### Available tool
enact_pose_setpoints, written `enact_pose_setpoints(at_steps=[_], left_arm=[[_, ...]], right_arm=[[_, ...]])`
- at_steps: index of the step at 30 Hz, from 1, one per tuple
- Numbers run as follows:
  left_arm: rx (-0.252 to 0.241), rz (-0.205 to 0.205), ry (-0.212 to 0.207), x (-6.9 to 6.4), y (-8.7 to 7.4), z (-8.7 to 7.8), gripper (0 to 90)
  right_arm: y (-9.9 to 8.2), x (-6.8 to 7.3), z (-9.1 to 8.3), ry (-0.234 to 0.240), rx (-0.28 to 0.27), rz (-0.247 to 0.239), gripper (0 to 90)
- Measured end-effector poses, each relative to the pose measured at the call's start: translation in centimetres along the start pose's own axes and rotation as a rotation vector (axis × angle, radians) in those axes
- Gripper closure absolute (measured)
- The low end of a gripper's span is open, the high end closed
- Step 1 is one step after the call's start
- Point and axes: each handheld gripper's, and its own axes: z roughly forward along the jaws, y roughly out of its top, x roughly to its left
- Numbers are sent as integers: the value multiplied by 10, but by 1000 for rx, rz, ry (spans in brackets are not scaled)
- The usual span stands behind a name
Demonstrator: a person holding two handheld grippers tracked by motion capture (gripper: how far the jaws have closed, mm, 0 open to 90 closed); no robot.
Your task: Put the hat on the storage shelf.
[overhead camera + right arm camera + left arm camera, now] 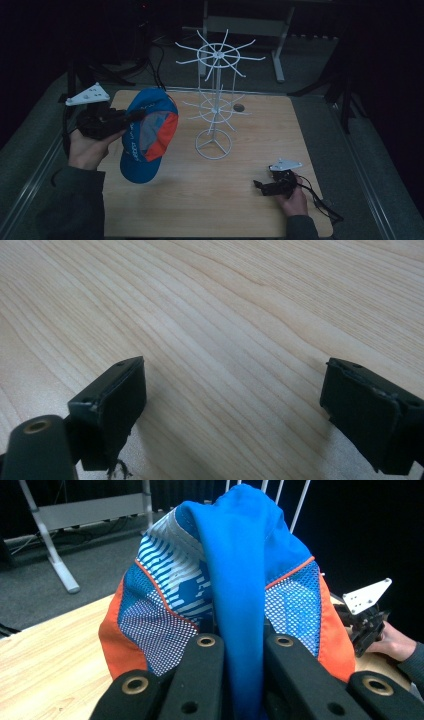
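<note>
**Cap held aloft by left gripper, right gripper idle**

The left gripper (pixel 131 118) holds a cap (pixel 147 135) clear of the table (pixel 210 200), left of the rack (pixel 216 100). In the left gripper view its jaws are pinched on a fold of blue fabric; the cap (pixel 235 580) hangs around them, mesh and orange panels to either side.

The right gripper (pixel 261 186) rests low at the near right of the table, well apart from the cap. In the right gripper view its jaws stand wide apart with bare wood between them; nothing is gripped.

The rack is a white wire stand with two tiers of radial prongs on a ring base. A small dark round item (pixel 239 107) lies on the table behind it; its nature cannot be told.

Handling judgement: the cap appears light and soft; its crown folds readily under the pinch, so it will droop and swing rather than keep shape. The brim is likely the stiffest part and the firmest place to take hold; the mesh panels could snag on a prong. The rack looks light and may tip if pushed
</note>
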Motion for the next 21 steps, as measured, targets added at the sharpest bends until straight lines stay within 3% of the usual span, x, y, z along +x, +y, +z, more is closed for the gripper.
enact_pose_setpoints(at_steps=[21], left_arm=[[-36,23,-33,-3,15,-2,899]], right_arm=[[0,0,0,0,0,0,110]])
